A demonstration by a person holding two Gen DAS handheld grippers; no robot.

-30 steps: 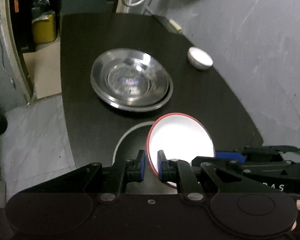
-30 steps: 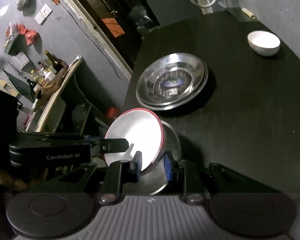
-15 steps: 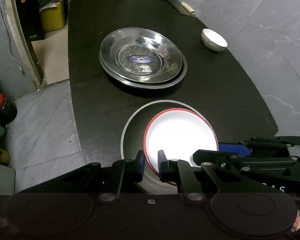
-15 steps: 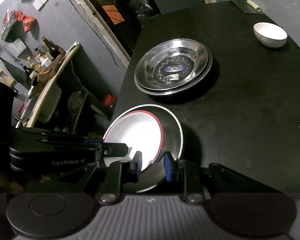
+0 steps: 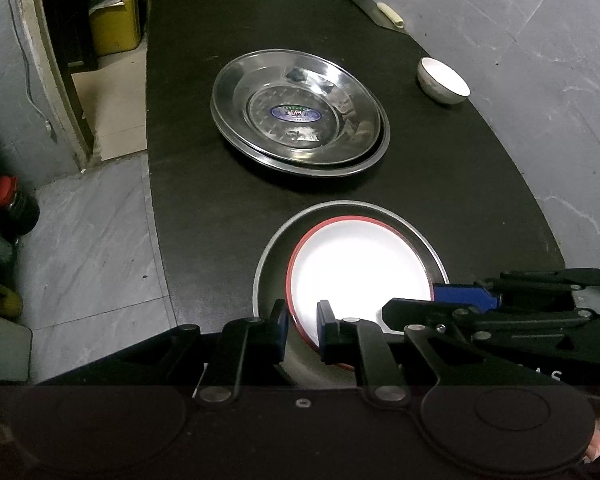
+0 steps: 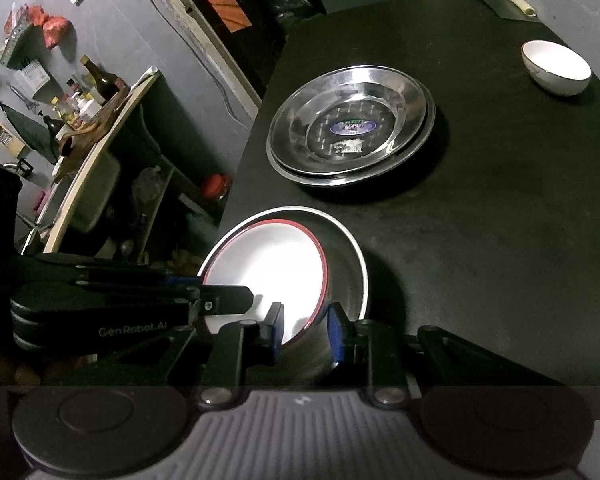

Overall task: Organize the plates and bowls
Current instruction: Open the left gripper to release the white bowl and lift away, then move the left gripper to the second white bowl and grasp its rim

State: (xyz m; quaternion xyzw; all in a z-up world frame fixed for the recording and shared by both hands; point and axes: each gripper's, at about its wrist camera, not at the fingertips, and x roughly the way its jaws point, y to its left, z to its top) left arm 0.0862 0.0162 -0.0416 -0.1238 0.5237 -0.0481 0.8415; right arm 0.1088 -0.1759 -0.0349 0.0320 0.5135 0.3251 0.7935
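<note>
— Where's the red-rimmed plate (image 5: 360,264) now?

— Sitting inside a steel dish (image 5: 268,264) at the near end of the black table (image 5: 188,184). It lies toward one side of the dish, not centred.

— And the grippers?

— Both are on it. The left gripper (image 5: 302,330) has its two fingers either side of the plate's near rim, pinching it. The right gripper (image 6: 305,330) comes at the plate from the other side; one finger is over the white face, the other is outside the red edge, down in the dish. There seems to be a little gap at the outer finger, so I can't say for sure whether it's clamped or just straddling.

— Anything else on the table?

— Further back, two big steel platters (image 6: 352,124) nested one in the other, with a blue oval sticker in the middle of the top one. Off to the far right, well apart from them, a small white bowl (image 6: 556,66) stands upright near the table's edge. At the far corner lies a knife with a pale handle (image 5: 392,16).

— And beyond the table?

— A shelf with bottles (image 6: 96,80) along the grey wall.
</note>
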